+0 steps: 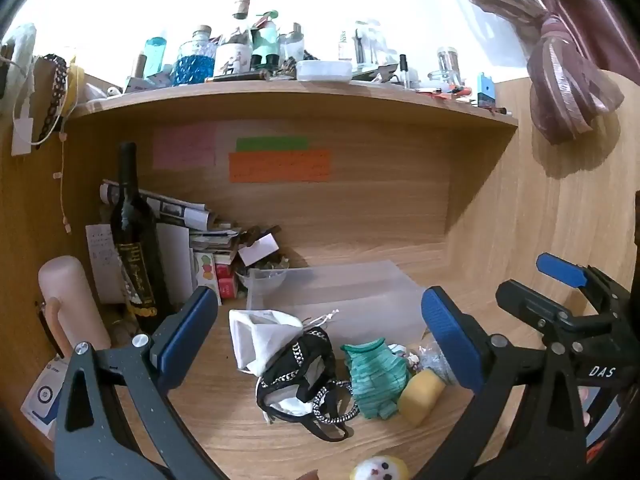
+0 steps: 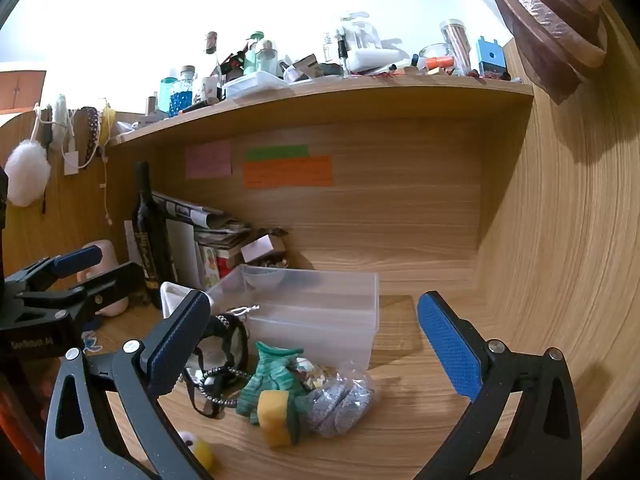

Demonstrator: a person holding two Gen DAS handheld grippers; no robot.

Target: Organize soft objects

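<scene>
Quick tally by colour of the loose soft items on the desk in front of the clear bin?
White: 1, white cloth pouch
Black: 1, black chain-trimmed strap bundle
Green: 1, green knitted piece
Yellow: 2, yellow sponge, yellow-and-white plush toy
Silver: 1, clear bag of silvery scrubbers
Total: 6

**What the views cut off or hide**

The yellow plush toy point(image 1: 379, 470) is cut by the bottom edge in the left wrist view. The writing on the sticky notes point(image 2: 287, 171) is too blurred to read. The silver bag point(image 2: 340, 398) hides behind the right blue pad in the left view.
</scene>
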